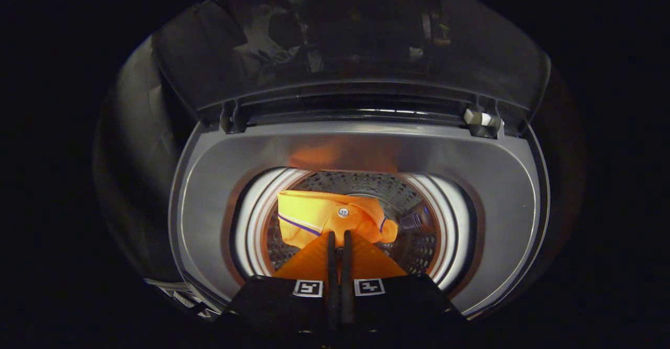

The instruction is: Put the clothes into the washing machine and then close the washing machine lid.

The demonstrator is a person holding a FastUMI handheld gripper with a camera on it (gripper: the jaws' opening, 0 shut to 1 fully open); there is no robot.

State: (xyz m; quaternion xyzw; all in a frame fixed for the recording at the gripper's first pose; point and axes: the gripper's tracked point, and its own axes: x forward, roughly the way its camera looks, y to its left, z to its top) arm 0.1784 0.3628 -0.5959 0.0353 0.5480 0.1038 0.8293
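Hanging over the open mouth of a grey top-loading washing machine (220, 192), the black two-finger gripper (339, 239) points straight down into the tub. Its two slim black fingers (331, 255) lie nearly together, with only a thin slit between them, and a fold of bright orange cloth is pinched in that slit, so both fingers press on the garment. The orange polo shirt with a thin purple stripe and a white button (324, 214) spreads out just beyond the fingertips, its collar and button lying a little farther in, while more orange fabric fans to the left and right of the fingers on the near side. The shirt hangs inside the perforated steel drum (413, 244), whose white inner ring shows to the left and right of it. On the far side of the opening, the dark translucent lid (345, 40) stands raised on its hinges, tilted back away from the tub. An orange glow reflects on the grey rim just beyond the drum opening.
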